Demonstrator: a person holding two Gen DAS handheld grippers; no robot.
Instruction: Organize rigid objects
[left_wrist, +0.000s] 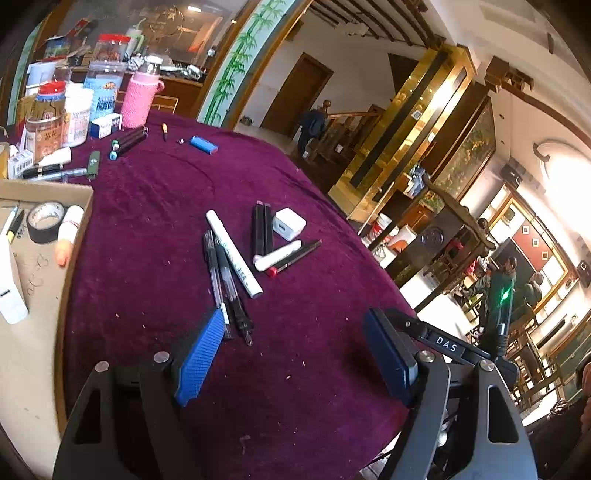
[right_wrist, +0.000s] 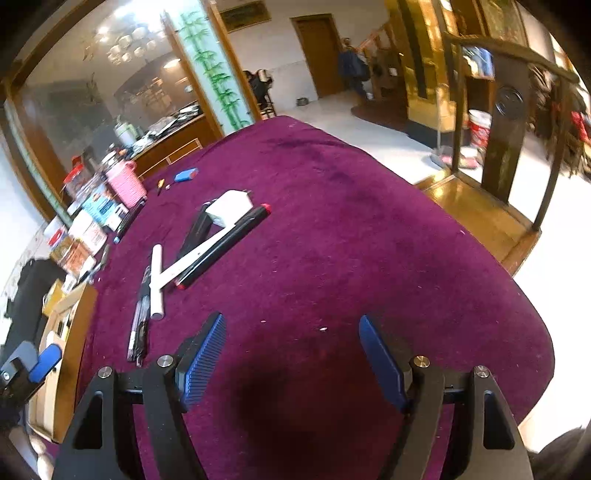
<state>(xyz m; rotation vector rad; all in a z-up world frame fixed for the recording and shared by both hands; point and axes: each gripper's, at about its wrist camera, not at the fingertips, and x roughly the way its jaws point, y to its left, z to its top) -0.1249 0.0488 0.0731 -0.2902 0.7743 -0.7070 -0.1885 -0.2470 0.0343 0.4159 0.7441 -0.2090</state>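
The bench (right_wrist: 369, 229), draped in purple velvet, curves to a rounded edge on the right of the pen cluster (left_wrist: 236, 266), leaving a wide bare stretch of cloth there. Left of the cluster, a cardboard box (left_wrist: 40, 266) sits at the bench's edge, holding a roll of black tape (left_wrist: 44, 221). Beyond the cluster, jars and a pink-sleeved bottle (left_wrist: 138, 98) crowd the far edge. A white charger (left_wrist: 289, 223) lies at the cluster's far side, touching two black pens. The left tongs (left_wrist: 295, 350) hover just short of the cluster, apart and empty. The right tongs (right_wrist: 291, 354) stand apart over bare cloth, right of the cluster, gripping nothing.
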